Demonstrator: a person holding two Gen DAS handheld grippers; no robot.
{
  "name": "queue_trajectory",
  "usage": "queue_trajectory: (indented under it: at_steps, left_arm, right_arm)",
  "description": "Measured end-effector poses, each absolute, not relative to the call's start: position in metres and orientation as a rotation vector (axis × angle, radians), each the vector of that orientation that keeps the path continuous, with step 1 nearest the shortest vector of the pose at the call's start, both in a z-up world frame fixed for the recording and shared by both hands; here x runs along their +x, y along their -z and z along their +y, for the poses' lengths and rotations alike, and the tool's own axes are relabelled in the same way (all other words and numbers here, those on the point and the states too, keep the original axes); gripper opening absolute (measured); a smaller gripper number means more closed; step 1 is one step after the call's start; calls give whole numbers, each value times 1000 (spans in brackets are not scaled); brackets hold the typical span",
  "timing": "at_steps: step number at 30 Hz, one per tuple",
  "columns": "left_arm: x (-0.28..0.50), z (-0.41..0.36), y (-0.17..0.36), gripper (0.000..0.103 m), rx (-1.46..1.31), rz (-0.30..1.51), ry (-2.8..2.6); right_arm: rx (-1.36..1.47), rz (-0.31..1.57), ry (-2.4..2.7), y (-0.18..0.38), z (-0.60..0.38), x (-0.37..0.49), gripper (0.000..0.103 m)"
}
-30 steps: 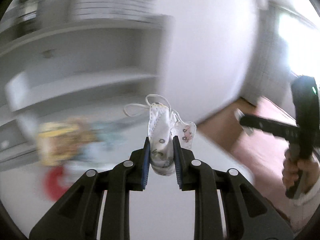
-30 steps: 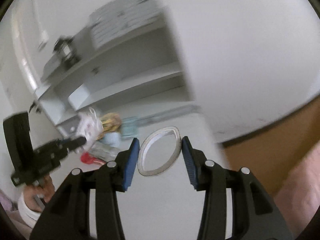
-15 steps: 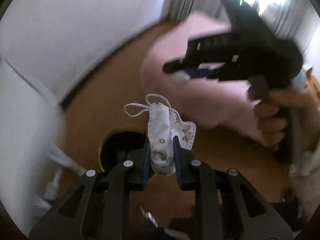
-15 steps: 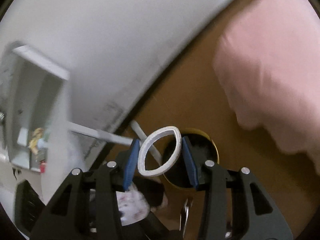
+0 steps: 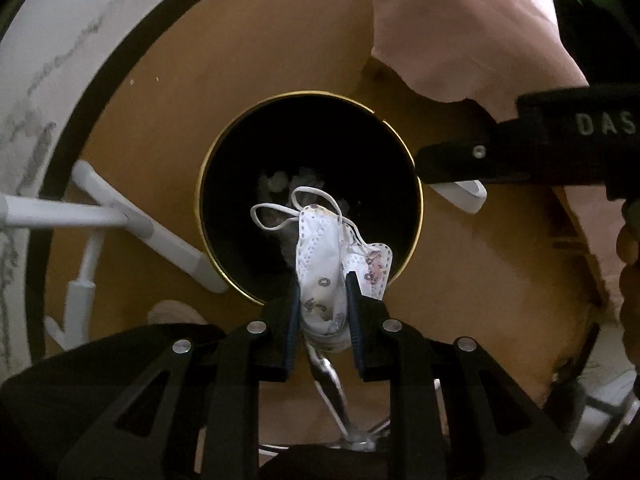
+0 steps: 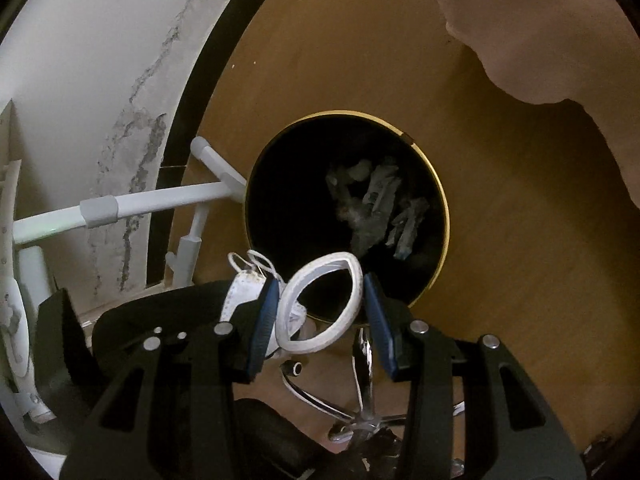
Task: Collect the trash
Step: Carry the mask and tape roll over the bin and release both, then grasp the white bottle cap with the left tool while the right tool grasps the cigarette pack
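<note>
My left gripper (image 5: 323, 280) is shut on a crumpled white patterned face mask (image 5: 324, 256) and holds it above the near part of a round black trash bin with a gold rim (image 5: 240, 144). My right gripper (image 6: 320, 300) is shut on a squashed white ring (image 6: 320, 304) and holds it above the bin's (image 6: 436, 188) near rim. Crumpled trash (image 6: 376, 208) lies at the bin's bottom. The right gripper's side and the ring's tip (image 5: 464, 194) show at the right of the left wrist view. The mask (image 6: 244, 284) also shows in the right wrist view.
The bin stands on a brown wooden floor (image 5: 256, 40). White rack legs (image 5: 120, 216) stand against the bin's left side by a stained white wall (image 6: 100, 60). A pink cloth (image 5: 460, 28) hangs at upper right. A chrome chair base (image 6: 364, 420) lies below the grippers.
Both grippers swung from the white table and shelves down over the floor and now hold steady above the bin. Each still holds its item.
</note>
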State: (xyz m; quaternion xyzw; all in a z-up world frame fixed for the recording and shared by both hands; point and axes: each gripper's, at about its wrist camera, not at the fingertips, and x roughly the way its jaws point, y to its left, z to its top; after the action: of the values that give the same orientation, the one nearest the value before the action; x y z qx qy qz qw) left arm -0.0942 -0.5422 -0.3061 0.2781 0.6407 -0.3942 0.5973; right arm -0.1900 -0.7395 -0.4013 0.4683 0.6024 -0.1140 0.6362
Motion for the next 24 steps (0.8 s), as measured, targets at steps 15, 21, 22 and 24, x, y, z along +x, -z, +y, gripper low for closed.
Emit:
queue_trajectory:
  at_steps: [15,21,22,24]
  left_arm:
    - [-145,-548,243,96,590,1321,1180]
    - [-239,-494,64,97,768,393,1232]
    - [-241,-483,45,97,742,339,1214]
    - [-230,-454,3,97,642,274,1161]
  right_arm:
    - [889,1031,570,258,-772,-228,90]
    - [464,559,879,80,-753,-282,97]
    - [440,497,880,64,-743,-288,97]
    - [413,409,820,40,-715,-288,97]
